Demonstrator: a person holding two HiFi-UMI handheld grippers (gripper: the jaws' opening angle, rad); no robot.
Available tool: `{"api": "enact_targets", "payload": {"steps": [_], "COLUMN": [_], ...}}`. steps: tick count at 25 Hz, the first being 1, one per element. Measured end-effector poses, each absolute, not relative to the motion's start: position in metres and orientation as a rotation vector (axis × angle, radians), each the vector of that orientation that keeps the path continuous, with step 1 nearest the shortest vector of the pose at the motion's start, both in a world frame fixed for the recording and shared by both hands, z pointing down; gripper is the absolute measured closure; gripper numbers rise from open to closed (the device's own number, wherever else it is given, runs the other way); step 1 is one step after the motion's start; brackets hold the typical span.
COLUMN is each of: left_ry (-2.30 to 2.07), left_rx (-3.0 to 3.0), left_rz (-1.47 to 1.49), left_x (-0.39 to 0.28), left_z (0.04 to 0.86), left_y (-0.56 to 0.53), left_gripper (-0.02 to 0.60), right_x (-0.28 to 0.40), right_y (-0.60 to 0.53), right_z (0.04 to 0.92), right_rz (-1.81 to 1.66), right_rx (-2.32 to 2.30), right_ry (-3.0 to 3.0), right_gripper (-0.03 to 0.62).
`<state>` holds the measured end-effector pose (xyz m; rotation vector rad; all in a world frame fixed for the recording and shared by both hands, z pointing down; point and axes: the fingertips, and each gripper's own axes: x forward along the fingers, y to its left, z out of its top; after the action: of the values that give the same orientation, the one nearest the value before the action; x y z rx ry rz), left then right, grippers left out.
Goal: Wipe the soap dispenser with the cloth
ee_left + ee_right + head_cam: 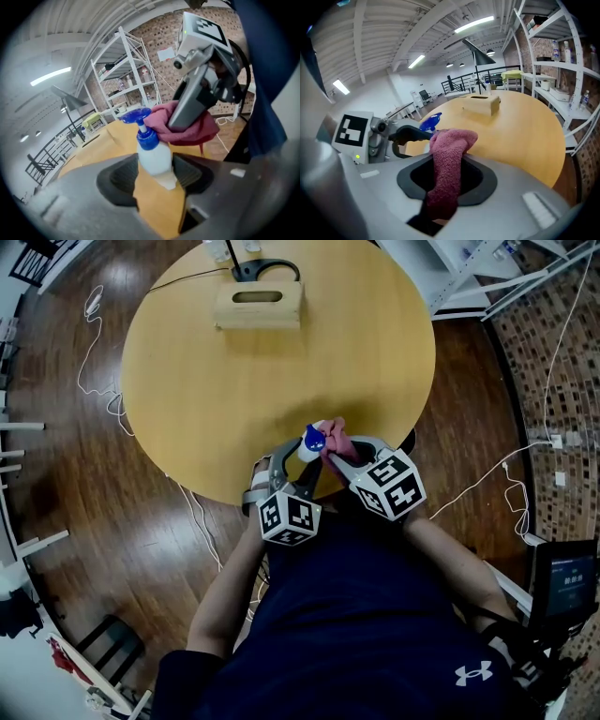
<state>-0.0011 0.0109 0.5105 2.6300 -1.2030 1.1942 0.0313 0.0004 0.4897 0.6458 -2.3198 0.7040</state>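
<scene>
Smooth, slightly glossy white plastic on the soap dispenser (153, 158), shinier blue pump (136, 115). Nubby, matt pink terry cloth (447, 161). Satin-smooth pale wood table (281, 371), glossy dark plank floor (84, 512), probably wood too.

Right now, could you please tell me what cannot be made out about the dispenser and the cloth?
- Far side of the soap dispenser: left gripper view, behind the cloth and right tool.
- Its body: right gripper view, cloth covers all but the blue pump head.
- Both, head view: too small to read.
</scene>
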Motion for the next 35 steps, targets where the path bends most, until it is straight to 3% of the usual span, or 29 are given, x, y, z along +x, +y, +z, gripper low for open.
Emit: {"api": "enact_targets", "payload": {"steps": [8, 15, 22, 26, 31, 35], "left_ry": [-1.218, -1.219, -1.079, -1.203, -1.157, -1.033], "left_rx": [2.622, 2.622, 2.666, 2.625, 2.7, 2.768], "left_rz": [1.19, 1.213, 1.232, 1.173, 1.306, 1.451], "left_x": [0.003, 0.002, 0.024, 0.002, -0.012, 0.006], "left_z": [0.511, 0.514, 0.519, 0.504, 0.49, 0.501], "left_y": [0.014, 0.014, 0.033, 0.016, -0.009, -0.006], "left_gripper": [0.347, 0.342, 0.339, 0.339, 0.331, 0.382], "right_x": [0.063, 0.035, 0.065, 0.078, 0.051, 0.044], "right_y": [-0.051, -0.002, -0.063, -0.05, -0.03, -0.035], "right_z": [0.5, 0.495, 0.506, 0.489, 0.478, 0.499], "right_rz": [0.711, 0.729, 0.731, 0.738, 0.633, 0.601], "right_rx": [0.856, 0.688, 0.899, 0.921, 0.798, 0.766], "right_ry": [-2.264, -2.307, -2.274, -2.291, -2.33, -2.298], "right_gripper": [0.49, 0.49, 0.49, 0.49, 0.489, 0.49]}}
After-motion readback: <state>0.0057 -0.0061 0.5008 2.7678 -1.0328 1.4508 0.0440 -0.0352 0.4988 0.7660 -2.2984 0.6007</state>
